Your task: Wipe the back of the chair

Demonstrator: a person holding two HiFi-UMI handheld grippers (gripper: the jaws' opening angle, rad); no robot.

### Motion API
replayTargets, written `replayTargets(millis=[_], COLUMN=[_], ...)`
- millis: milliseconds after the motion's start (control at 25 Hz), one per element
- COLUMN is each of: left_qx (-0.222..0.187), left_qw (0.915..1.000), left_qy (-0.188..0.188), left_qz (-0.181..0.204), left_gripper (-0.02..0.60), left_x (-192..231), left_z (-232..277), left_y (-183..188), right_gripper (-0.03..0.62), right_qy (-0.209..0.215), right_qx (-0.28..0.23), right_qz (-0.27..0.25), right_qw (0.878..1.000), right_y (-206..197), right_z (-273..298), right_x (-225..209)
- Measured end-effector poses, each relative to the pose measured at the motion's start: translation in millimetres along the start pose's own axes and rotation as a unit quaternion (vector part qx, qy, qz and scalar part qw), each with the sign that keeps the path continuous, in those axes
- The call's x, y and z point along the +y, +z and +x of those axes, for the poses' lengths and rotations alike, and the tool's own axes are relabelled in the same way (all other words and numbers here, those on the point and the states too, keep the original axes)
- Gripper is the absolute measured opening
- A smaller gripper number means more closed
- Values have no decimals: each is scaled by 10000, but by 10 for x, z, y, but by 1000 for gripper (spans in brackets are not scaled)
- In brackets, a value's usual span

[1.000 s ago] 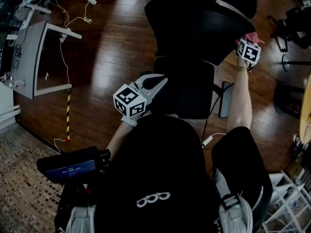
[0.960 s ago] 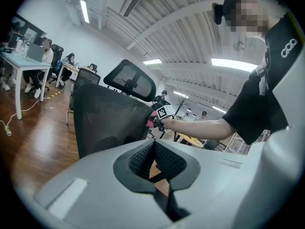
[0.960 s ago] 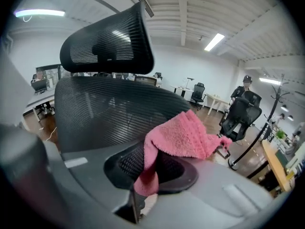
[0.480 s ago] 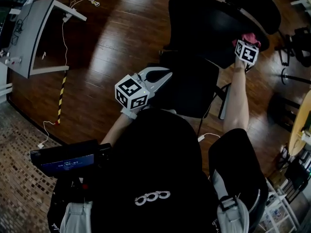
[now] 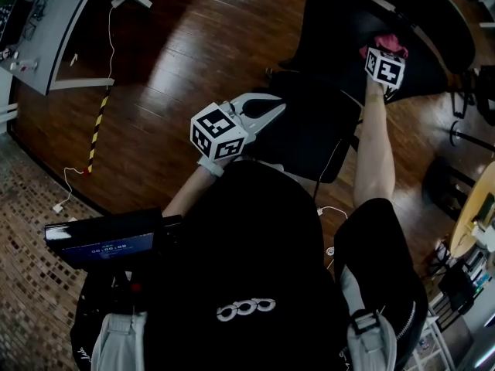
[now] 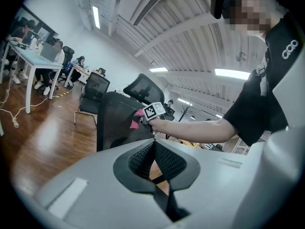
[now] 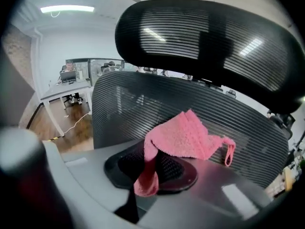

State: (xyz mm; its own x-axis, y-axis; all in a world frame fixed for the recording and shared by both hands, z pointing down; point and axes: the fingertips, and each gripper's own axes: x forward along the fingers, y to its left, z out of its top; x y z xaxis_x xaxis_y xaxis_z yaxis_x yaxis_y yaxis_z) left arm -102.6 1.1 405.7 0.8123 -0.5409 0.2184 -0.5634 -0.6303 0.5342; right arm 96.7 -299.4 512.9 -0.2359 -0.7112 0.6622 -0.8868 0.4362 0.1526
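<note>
A black mesh office chair stands in front of me, its backrest [image 5: 340, 22] [image 7: 143, 109] below a curved headrest [image 7: 205, 37]. My right gripper [image 5: 381, 56] [image 7: 150, 163] is shut on a pink cloth [image 5: 380, 43] [image 7: 186, 137], which lies against the mesh backrest. The left gripper view shows that cloth [image 6: 137, 119] on the chair back [image 6: 114, 120] from the side. My left gripper [image 5: 276, 108] [image 6: 153, 144] is shut with nothing in it and hangs beside the chair's seat [image 5: 309, 134], apart from the backrest.
A grey desk [image 5: 54, 45] stands at the upper left on the wood floor, with white cables and a yellow-black strip [image 5: 97, 130] nearby. A dark device [image 5: 100, 242] hangs at my chest. More chairs [image 6: 93, 92] and seated people are far left.
My right gripper has slid the pink cloth leftward from the backrest's right edge toward its middle. The head view has shifted; the left gripper stays by the seat.
</note>
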Motion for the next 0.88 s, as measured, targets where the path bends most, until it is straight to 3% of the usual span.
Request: replayTargets(millis=[320,880], left_qx=[-113,-136], left_qw=[9999,9998], left_qy=[57,127], left_qz=[-60,-69], left_gripper=[-9,-9], left_x=[198,271], left_z=[-371,-431], left_y=[67,105], right_gripper=[46,46], right_qy=[556,1402], right_qx=[-127,-446], right_qz=[-495,-840], right_qw=[9971,9855], right_y=[436,685], right_z=[218,330], right_x=[1096,2014])
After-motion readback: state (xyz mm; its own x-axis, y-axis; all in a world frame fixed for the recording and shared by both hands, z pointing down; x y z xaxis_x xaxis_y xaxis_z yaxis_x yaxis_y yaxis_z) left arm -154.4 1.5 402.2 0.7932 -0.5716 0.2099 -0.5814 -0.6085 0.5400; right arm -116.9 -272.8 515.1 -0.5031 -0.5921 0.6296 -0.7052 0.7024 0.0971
